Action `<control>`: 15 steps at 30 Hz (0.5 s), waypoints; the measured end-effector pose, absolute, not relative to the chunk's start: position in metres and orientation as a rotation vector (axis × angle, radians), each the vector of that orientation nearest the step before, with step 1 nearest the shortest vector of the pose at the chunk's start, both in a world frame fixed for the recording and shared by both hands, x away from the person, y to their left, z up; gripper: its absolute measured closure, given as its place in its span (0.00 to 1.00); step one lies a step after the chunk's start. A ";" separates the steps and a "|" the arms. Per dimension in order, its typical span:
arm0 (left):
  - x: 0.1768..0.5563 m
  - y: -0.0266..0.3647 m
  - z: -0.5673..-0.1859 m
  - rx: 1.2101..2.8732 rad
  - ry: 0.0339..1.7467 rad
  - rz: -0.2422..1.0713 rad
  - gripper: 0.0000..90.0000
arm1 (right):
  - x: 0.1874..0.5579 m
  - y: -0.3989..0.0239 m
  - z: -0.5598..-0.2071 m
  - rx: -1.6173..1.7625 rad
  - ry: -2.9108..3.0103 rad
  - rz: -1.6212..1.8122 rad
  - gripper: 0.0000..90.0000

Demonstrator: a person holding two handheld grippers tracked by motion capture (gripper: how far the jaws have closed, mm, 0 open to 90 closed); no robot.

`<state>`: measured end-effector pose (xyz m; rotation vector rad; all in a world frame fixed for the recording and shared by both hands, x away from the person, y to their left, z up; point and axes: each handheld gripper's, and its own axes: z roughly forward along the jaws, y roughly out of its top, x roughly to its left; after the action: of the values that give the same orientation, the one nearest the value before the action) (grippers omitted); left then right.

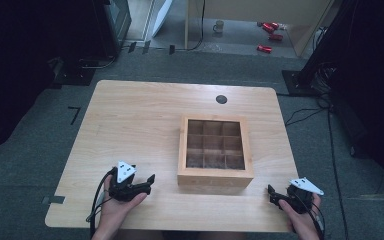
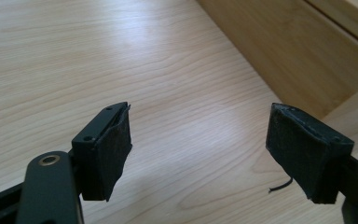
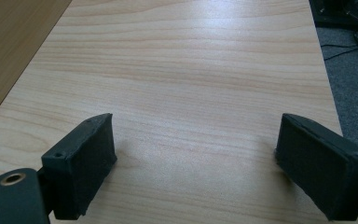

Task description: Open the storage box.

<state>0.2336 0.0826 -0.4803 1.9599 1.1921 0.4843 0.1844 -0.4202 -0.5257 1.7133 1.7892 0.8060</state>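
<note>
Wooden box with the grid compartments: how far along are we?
Nothing looks done: the wooden box sits mid-table, its nine compartments apparently bare. In hand: the left gripper points at the box's near left corner, jaws open on nothing. The right gripper rests open by the table edge. Any contact with the box is left.

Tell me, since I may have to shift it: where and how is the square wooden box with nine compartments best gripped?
Probably by the rim. The square wooden box with nine compartments sits flat and open-topped, and its body looks too broad for either tool. I would bring the left tool, whose jaws stand open, down from above over the left wall, one jaw outside and one inside a compartment. The right tool could do likewise on the right wall.
</note>
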 end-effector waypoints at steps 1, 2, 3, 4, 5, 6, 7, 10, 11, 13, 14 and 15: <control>0.234 0.079 -0.480 1.965 1.183 0.479 0.25 | 0.184 -0.420 -0.526 1.713 1.790 0.806 0.13; 0.233 0.076 -0.480 1.968 1.175 0.477 0.25 | 0.184 -0.420 -0.526 1.713 1.790 0.807 0.13; 0.233 0.073 -0.480 1.971 1.169 0.472 0.25 | 0.184 -0.420 -0.526 1.713 1.790 0.807 0.13; 0.233 0.070 -0.480 1.973 1.164 0.467 0.25 | 0.184 -0.420 -0.526 1.712 1.790 0.807 0.13; 0.233 0.068 -0.479 1.980 1.157 0.465 0.25 | 0.184 -0.420 -0.526 1.712 1.790 0.807 0.13; 0.233 0.066 -0.479 1.977 1.153 0.460 0.25 | 0.184 -0.420 -0.526 1.712 1.790 0.807 0.13; 0.233 0.064 -0.479 1.976 1.149 0.458 0.26 | 0.184 -0.420 -0.526 1.712 1.791 0.808 0.13; 0.232 0.057 -0.479 1.983 1.131 0.444 0.26 | 0.184 -0.420 -0.526 1.711 1.792 0.808 0.13; 0.231 0.053 -0.479 1.985 1.115 0.434 0.26 | 0.184 -0.420 -0.526 1.712 1.792 0.808 0.13; 0.231 0.051 -0.479 1.985 1.108 0.430 0.26 | 0.184 -0.420 -0.526 1.716 1.790 0.807 0.13; 0.230 0.049 -0.480 1.989 1.101 0.426 0.26 | 0.184 -0.419 -0.525 1.717 1.787 0.804 0.13; 0.230 0.047 -0.480 1.993 1.096 0.419 0.26 | 0.184 -0.418 -0.525 1.717 1.789 0.803 0.13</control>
<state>0.2301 0.0474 -0.4803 1.9927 1.0961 0.4189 0.1842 -0.4184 -0.5253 1.7168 1.7887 0.8033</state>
